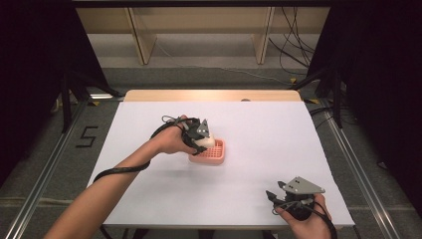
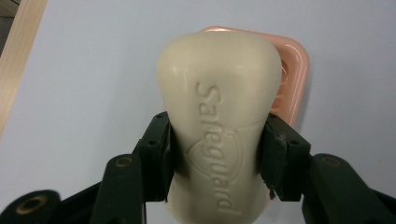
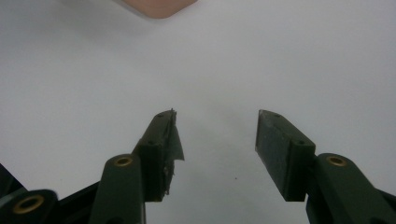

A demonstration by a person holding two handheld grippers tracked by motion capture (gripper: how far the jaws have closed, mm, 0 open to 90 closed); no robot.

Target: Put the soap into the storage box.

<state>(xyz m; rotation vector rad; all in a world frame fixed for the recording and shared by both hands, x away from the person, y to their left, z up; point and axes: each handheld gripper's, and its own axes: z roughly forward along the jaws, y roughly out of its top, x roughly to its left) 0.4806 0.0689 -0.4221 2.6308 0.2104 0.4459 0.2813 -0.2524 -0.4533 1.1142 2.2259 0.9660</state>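
Observation:
A cream bar of soap with raised lettering is clamped between the two black jaws of my left gripper. Right behind it lies a pink soap dish. From above, the left gripper holds the soap over the near left part of the pink dish, which has a ribbed floor. Whether the soap touches the dish I cannot tell. My right gripper rests near the table's front right corner, and its jaws stand open over bare white table with nothing between them.
The white tabletop has a wooden strip along its far edge. A corner of the pink dish peeks in at the top of the right gripper view. Wooden shelf legs and cables lie on the floor beyond the table.

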